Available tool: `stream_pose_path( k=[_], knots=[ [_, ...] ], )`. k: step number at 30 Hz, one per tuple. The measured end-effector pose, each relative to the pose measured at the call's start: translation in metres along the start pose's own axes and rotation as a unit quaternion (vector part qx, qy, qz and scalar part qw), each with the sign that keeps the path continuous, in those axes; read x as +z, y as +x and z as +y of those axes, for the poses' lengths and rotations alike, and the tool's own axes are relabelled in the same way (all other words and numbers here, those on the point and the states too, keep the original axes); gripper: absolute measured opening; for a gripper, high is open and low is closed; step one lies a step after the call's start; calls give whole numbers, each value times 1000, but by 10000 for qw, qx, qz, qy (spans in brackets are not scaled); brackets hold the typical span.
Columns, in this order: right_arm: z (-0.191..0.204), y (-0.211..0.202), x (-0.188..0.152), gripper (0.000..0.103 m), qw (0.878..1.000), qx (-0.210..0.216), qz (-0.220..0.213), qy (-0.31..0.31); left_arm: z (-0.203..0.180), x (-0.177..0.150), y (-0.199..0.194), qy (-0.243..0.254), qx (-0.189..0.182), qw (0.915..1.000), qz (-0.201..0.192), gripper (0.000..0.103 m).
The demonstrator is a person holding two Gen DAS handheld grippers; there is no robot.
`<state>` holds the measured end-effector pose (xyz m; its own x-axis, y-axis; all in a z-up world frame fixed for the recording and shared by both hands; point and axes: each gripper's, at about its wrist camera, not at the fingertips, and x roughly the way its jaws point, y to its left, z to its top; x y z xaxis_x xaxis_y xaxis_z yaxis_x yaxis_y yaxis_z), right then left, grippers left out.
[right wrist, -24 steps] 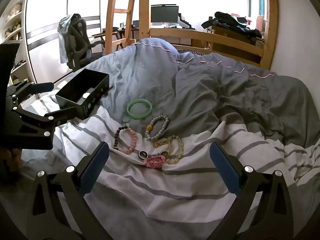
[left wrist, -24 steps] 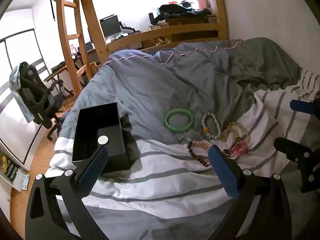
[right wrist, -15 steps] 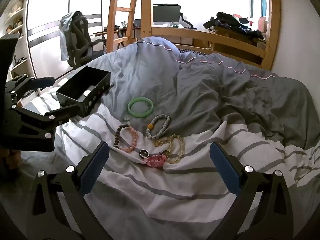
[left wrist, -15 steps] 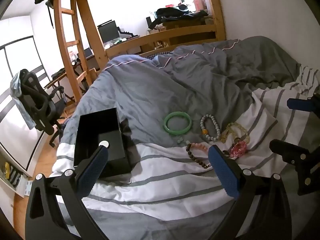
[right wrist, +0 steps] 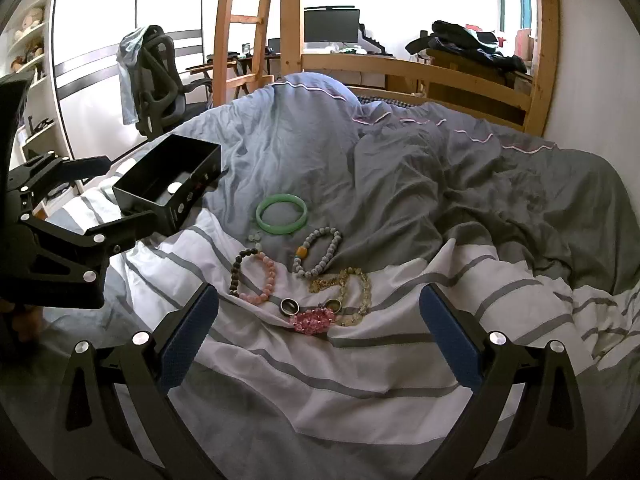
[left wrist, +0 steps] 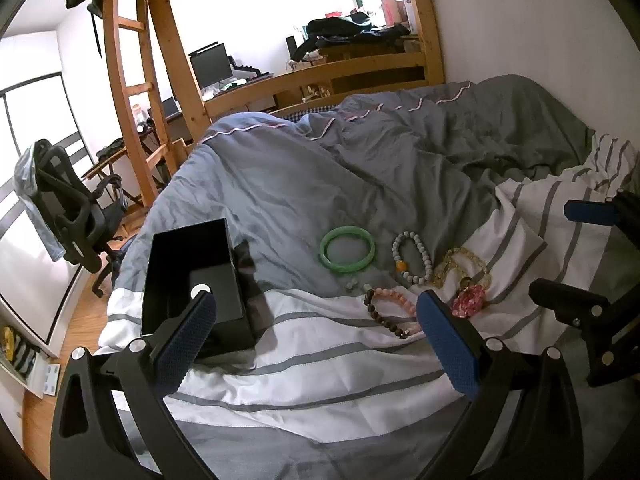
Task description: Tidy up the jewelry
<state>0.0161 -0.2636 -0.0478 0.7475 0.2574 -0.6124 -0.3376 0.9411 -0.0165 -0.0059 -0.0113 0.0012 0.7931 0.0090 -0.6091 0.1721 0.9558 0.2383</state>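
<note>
Jewelry lies on the bed: a green bangle (left wrist: 347, 249) (right wrist: 282, 214), a grey bead bracelet (left wrist: 412, 257) (right wrist: 318, 252), a pink and brown bead bracelet (left wrist: 390, 310) (right wrist: 254, 276), a yellow bead bracelet (left wrist: 462, 268) (right wrist: 352, 290), a pink crystal piece (left wrist: 469, 304) (right wrist: 314, 320) and two rings (right wrist: 290, 306). An open black box (left wrist: 192, 276) (right wrist: 168, 182) sits to their left. My left gripper (left wrist: 316, 320) is open and empty, above the bed between box and jewelry. My right gripper (right wrist: 320, 320) is open and empty, just short of the pink crystal piece.
A rumpled grey duvet (right wrist: 440, 176) covers the far bed, a white striped sheet (right wrist: 320, 368) the near part. A wooden ladder and bed frame (left wrist: 132, 92) stand behind, with an office chair (right wrist: 156, 80) and desk at the left. A wall bounds the right.
Both grippers have eased slightly; the left view has tilted so the box and jewelry sit a little lower and nearer. Nothing was taken hold of.
</note>
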Motion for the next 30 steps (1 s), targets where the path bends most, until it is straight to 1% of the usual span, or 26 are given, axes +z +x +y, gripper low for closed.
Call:
stream_pose_path(
  k=[30],
  knots=[
    [1,2,0,99,10000,15,45,14,0,-3,4,82,48,9999,82,99]
  ],
)
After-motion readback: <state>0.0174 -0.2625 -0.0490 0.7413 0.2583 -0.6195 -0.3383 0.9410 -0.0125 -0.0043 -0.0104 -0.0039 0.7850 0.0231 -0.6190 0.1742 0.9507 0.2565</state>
